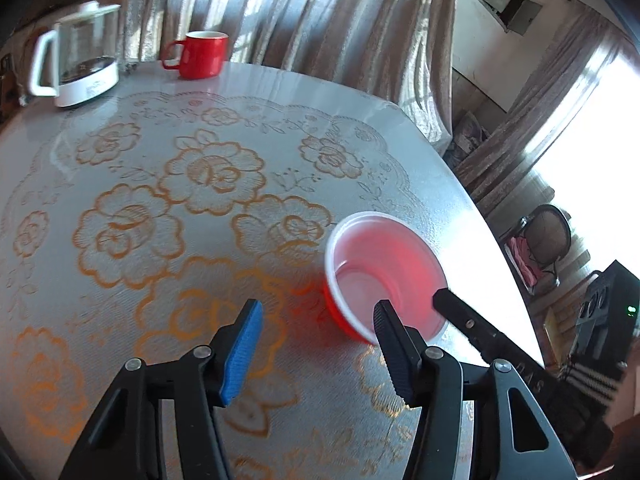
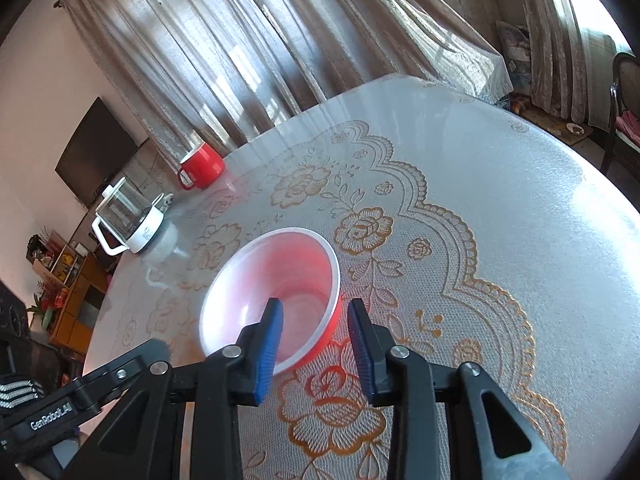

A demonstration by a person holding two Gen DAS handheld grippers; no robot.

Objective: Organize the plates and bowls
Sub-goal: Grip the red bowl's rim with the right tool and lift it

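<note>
A red plastic bowl with a white rim and pale inside (image 1: 384, 276) stands upright on the lace-patterned table; it also shows in the right wrist view (image 2: 276, 292). My left gripper (image 1: 316, 312) is open and empty, just left of and in front of the bowl, its right finger over the near rim. My right gripper (image 2: 316, 312) is open, straddling the bowl's near right rim with the left finger over the inside. A finger of the right gripper (image 1: 472, 320) shows beside the bowl in the left wrist view. No plates are in view.
A red mug (image 1: 202, 54) and a glass kettle on a white base (image 1: 78, 56) stand at the table's far side; they also show in the right wrist view, mug (image 2: 202, 166) and kettle (image 2: 132, 216). Curtains hang behind. The table edge (image 1: 492, 232) runs right of the bowl.
</note>
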